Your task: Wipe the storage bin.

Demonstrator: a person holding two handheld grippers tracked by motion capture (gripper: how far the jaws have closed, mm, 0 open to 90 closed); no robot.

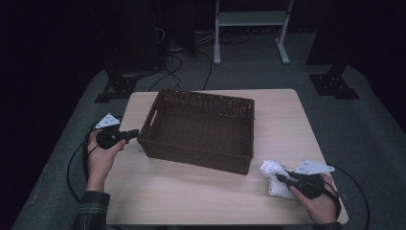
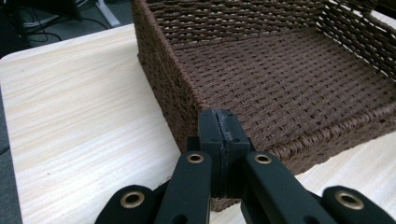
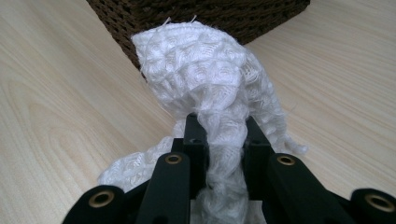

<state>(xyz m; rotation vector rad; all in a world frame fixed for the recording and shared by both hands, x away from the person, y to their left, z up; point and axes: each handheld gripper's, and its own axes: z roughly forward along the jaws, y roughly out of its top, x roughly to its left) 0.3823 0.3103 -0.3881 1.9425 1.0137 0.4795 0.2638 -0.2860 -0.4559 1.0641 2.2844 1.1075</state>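
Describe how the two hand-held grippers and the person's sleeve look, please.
Both the left gripper and the right gripper are black, with brass-coloured rivets, a grey three-cornered plate on top and a trailing black cable. The left sleeve is dark plaid.

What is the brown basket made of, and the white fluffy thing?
The basket looks woven from dark brown cord or wicker, matte; its rows of twisted strands show. The white cloth seems a soft knitted or waffle-textured fabric, with bumpy stitches and loose threads at its edges.
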